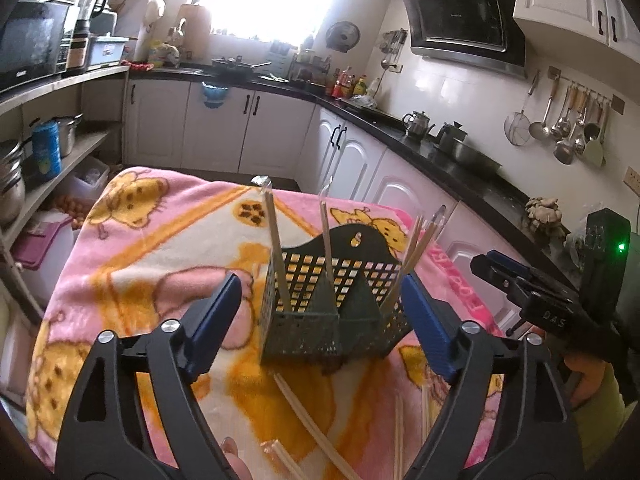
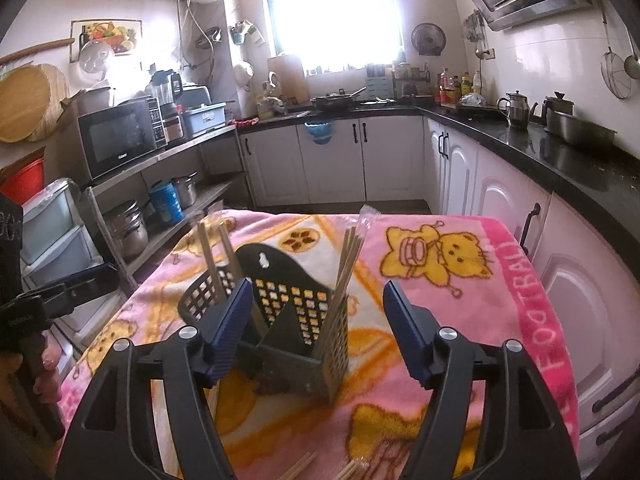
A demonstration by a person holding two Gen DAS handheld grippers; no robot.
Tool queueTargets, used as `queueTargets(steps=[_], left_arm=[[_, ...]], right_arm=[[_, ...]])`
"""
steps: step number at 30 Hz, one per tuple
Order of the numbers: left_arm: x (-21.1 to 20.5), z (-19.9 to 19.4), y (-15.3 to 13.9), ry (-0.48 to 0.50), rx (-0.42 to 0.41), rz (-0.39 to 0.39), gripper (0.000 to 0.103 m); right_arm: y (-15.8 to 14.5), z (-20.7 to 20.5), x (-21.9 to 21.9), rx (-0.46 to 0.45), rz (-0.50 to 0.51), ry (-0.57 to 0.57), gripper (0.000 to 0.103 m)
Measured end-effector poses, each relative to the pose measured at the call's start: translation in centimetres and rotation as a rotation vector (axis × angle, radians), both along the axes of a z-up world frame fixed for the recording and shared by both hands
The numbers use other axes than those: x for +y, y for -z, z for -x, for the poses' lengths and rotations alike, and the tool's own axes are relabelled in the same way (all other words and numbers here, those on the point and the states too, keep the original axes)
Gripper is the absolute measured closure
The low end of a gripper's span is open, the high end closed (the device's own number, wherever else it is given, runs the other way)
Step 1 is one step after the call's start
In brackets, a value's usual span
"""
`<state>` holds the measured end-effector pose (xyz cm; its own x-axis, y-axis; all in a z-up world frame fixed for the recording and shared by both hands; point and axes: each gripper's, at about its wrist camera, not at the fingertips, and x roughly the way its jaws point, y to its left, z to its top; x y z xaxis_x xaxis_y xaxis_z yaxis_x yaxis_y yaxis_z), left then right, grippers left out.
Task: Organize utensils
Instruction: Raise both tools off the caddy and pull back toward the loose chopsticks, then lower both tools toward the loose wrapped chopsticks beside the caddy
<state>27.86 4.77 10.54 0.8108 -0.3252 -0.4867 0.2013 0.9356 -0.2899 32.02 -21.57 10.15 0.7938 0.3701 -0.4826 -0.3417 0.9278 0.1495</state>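
**Perforated caddy between spread claws**

At frame centre a dark plastic lattice caddy is stood on a fleecy pink cartoon blanket; "FOOTBALL" is read along its hem. Wooden chopsticks are held upright inside. Left gripper and right gripper are spread wide, empty.

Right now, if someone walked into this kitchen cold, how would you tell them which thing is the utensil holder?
Find the pink cartoon blanket spread over the table in the middle of the kitchen. On it stands a dark perforated utensil holder with a tall arched back and divided compartments. It is the only upright thing there, with chopsticks sticking up out of it while other chopsticks lie flat on the blanket.
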Motion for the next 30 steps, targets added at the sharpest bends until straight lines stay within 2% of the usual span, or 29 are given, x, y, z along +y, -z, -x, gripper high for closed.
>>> queueTargets(steps=[6,10,30], left_arm=[[0.6,1.7,1.1,-0.015,0.007,0.014,0.020],[1.2,2.8,1.8,-0.028,0.020,0.020,0.018],[3.8,7.4,4.5,-0.116,0.055,0.024,0.017]], right_arm=[[0.5,1.6,0.4,0.010,0.005,-0.013,0.034],[0.7,2.6,0.6,0.013,0.006,-0.023,0.033],[3.4,6.1,2.5,0.066,0.041,-0.087,0.031]])
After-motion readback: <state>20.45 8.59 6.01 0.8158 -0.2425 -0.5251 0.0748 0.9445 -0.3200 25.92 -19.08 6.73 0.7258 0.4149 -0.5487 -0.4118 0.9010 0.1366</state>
